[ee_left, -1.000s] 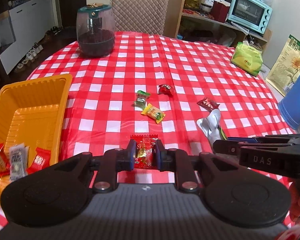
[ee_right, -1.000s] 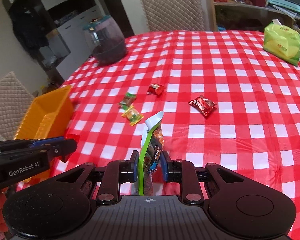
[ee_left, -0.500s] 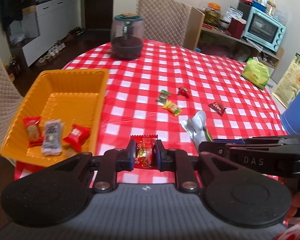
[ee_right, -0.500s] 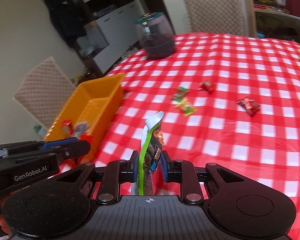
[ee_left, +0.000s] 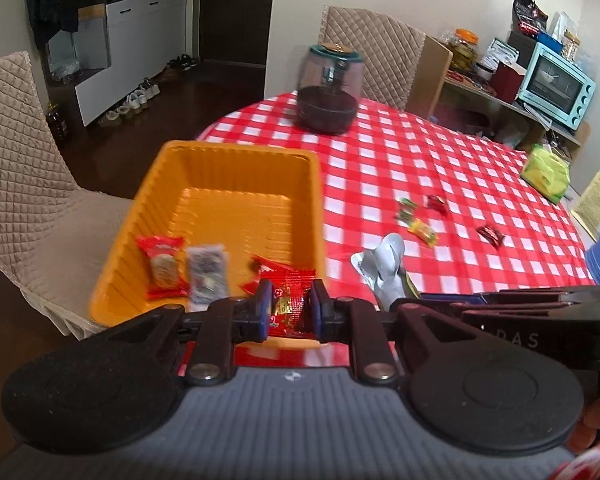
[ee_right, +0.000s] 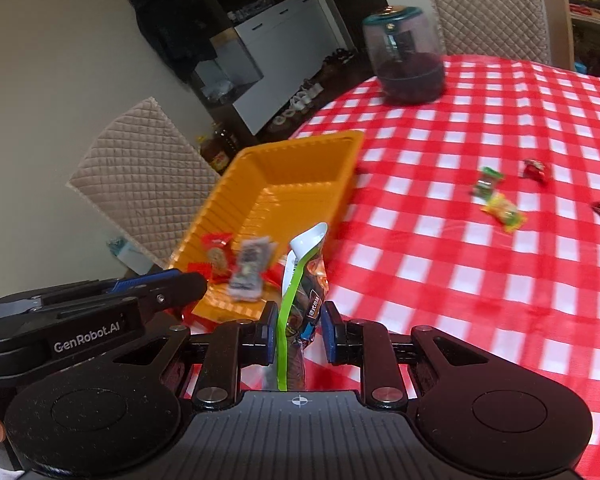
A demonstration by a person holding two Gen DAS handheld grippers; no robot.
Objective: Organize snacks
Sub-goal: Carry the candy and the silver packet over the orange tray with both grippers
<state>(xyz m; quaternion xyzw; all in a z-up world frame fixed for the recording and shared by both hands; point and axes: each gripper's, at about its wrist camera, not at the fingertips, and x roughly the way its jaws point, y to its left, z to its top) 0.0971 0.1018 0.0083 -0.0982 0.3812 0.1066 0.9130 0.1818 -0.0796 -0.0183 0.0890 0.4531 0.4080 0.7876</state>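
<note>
My left gripper is shut on a small red snack packet, held over the near right corner of the orange tray. In the tray lie a red biscuit packet, a grey packet and a red packet. My right gripper is shut on a tall silver and green pouch, just right of the tray's near end. Loose candies remain on the cloth: green, yellow, red and dark red.
A dark lidded jar stands at the far side of the red checked table. A green bag lies at the right edge. Quilted chairs stand to the left and behind the table.
Both grippers have swung left with their packets, from over the middle of the cloth to the orange tray. The tray now sits straight ahead in both views.
</note>
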